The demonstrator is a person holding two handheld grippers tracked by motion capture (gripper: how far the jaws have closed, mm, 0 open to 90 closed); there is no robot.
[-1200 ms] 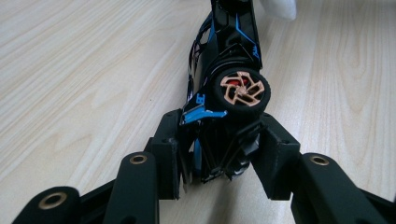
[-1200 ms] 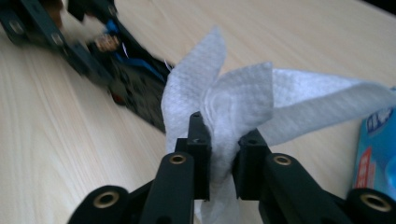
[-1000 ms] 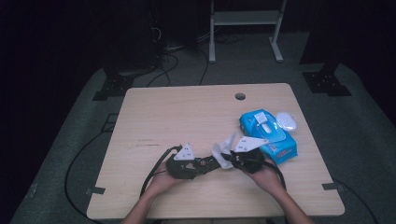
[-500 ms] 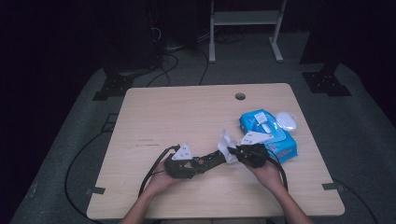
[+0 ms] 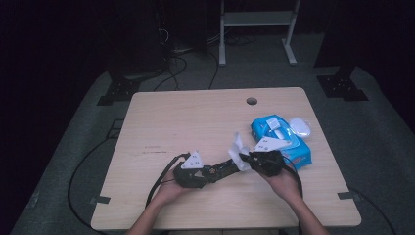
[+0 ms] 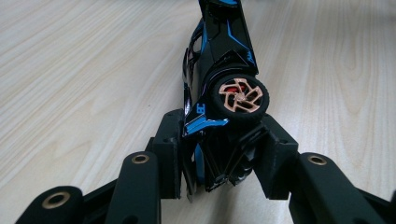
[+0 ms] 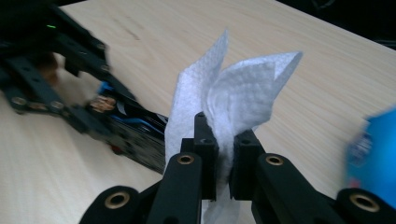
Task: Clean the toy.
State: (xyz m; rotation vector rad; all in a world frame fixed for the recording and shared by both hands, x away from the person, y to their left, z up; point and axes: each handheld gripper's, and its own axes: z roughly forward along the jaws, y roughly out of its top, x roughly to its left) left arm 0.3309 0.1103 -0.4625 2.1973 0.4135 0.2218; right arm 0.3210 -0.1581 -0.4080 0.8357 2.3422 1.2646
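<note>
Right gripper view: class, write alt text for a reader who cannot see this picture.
The right gripper is shut on a crumpled white wipe that stands up above a light wooden table. To the left, slightly blurred, the other gripper holds a black and blue toy car.

Light wooden table (image 5: 195, 122), blue wipes pack (image 5: 286, 142) at its right edge

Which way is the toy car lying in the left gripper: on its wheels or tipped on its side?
Tipped on its side: the toy car is clamped in the left gripper, one copper-spoked wheel facing up above the table.
</note>
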